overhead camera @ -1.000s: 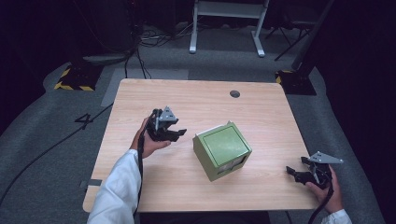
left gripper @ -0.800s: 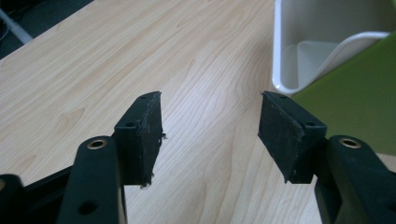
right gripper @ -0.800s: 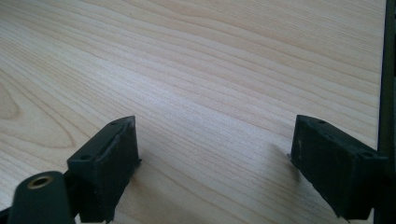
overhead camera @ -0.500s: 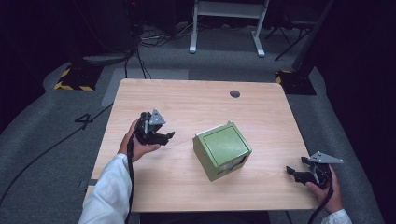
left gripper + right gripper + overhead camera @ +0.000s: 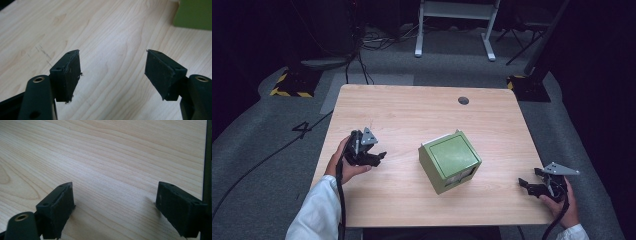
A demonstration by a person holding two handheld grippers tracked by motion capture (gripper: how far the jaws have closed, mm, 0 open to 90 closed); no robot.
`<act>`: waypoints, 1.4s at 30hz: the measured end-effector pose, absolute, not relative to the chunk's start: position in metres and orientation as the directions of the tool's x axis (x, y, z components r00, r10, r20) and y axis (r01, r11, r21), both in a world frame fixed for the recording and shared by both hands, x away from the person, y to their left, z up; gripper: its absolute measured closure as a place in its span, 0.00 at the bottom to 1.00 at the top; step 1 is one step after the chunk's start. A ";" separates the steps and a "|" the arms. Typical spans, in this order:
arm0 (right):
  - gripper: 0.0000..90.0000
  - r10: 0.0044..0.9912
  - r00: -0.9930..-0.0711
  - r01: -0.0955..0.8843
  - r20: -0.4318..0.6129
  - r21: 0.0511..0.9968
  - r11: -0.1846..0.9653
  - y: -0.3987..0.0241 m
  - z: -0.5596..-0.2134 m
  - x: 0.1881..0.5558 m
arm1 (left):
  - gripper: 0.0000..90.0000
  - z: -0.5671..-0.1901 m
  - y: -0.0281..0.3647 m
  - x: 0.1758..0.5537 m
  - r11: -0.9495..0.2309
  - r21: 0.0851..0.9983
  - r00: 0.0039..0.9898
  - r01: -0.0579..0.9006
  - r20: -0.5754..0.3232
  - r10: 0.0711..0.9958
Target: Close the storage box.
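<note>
A green box (image 5: pixel 450 161) with a closed lid sits near the middle of the wooden table (image 5: pixel 412 115), turned at an angle. My left gripper (image 5: pixel 377 157) rests low over the table's left side, well left of the box, open and empty. In the left gripper view its jaws stand wide apart (image 5: pixel 112 72) over bare wood, with a corner of the green box (image 5: pixel 193 13) at the top right. My right gripper (image 5: pixel 526 183) is near the table's front right corner, open and empty, its jaws spread over bare wood (image 5: pixel 115 202).
A round cable hole (image 5: pixel 463 100) lies near the table's far edge. A white frame stand (image 5: pixel 454 20) and cables lie on the floor behind. Yellow-black hazard blocks (image 5: pixel 289 82) sit on the floor at the left.
My left gripper has drawn back leftward and toward the table's left edge, away from the green box. The right gripper and the box have stayed put.
</note>
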State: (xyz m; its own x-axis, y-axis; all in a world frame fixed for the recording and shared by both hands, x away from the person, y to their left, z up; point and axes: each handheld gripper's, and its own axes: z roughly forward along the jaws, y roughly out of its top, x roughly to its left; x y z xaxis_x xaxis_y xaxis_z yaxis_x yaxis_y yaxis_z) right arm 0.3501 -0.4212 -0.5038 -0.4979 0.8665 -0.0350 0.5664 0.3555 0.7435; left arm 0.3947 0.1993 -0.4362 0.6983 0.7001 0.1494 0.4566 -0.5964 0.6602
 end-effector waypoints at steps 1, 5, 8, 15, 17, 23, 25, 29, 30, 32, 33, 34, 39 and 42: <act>0.16 0.866 -0.498 0.566 -0.036 0.744 0.356 -0.421 -0.504 0.350 | 0.31 -0.438 0.202 0.394 -0.592 0.660 0.698 0.463 0.140 0.702; 0.16 0.866 -0.498 0.565 -0.038 0.744 0.357 -0.421 -0.504 0.350 | 0.26 -0.446 0.209 0.387 -0.585 0.665 0.704 0.465 0.122 0.699; 0.16 0.866 -0.498 0.565 -0.037 0.744 0.357 -0.421 -0.504 0.350 | 0.23 -0.450 0.214 0.384 -0.573 0.659 0.712 0.487 0.081 0.698; 0.16 0.866 -0.498 0.566 -0.035 0.744 0.355 -0.421 -0.504 0.350 | 0.22 -0.455 0.224 0.375 -0.582 0.649 0.683 0.490 0.128 0.719; 0.16 0.866 -0.499 0.568 -0.032 0.743 0.354 -0.421 -0.504 0.350 | 0.22 -0.460 0.226 0.374 -0.586 0.632 0.683 0.508 0.120 0.721; 0.16 0.866 -0.499 0.568 -0.032 0.743 0.354 -0.421 -0.504 0.350 | 0.21 -0.474 0.233 0.364 -0.574 0.636 0.673 0.516 0.113 0.731; 0.17 0.866 -0.499 0.566 -0.033 0.744 0.355 -0.421 -0.504 0.350 | 0.20 -0.480 0.234 0.359 -0.572 0.634 0.668 0.521 0.115 0.736; 0.16 0.866 -0.499 0.568 -0.031 0.743 0.354 -0.421 -0.504 0.350 | 0.20 -0.487 0.237 0.352 -0.561 0.634 0.652 0.533 0.115 0.749; 0.17 0.867 -0.498 0.570 -0.029 0.742 0.352 -0.421 -0.504 0.350 | 0.20 -0.488 0.239 0.351 -0.549 0.640 0.646 0.537 0.107 0.756; 0.17 0.867 -0.498 0.570 -0.029 0.742 0.353 -0.421 -0.504 0.350 | 0.20 -0.490 0.242 0.347 -0.532 0.642 0.630 0.553 0.096 0.771; 0.17 0.866 -0.499 0.567 -0.033 0.743 0.355 -0.421 -0.504 0.350 | 0.19 -0.490 0.242 0.347 -0.532 0.642 0.630 0.553 0.096 0.771; 0.17 0.866 -0.498 0.566 -0.035 0.744 0.356 -0.421 -0.504 0.350 | 0.19 -0.495 0.245 0.344 -0.513 0.641 0.617 0.571 0.077 0.783; 0.17 0.866 -0.498 0.565 -0.037 0.744 0.357 -0.421 -0.504 0.350 | 0.19 -0.500 0.253 0.336 -0.436 0.668 0.570 0.603 0.021 0.822; 0.17 0.865 -0.499 0.559 -0.046 0.746 0.362 -0.420 -0.504 0.349 | 0.18 -0.505 0.256 0.334 -0.393 0.693 0.557 0.605 -0.016 0.830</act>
State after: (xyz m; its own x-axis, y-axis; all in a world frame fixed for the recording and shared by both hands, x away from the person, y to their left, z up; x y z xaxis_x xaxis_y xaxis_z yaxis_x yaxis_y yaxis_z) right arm 0.3492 -0.4204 -0.5037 -0.4989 0.8655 -0.0457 0.5591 0.3617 0.7461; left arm 0.3337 0.2562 -0.5048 0.5572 0.8302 -0.0158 0.6046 -0.3925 0.6931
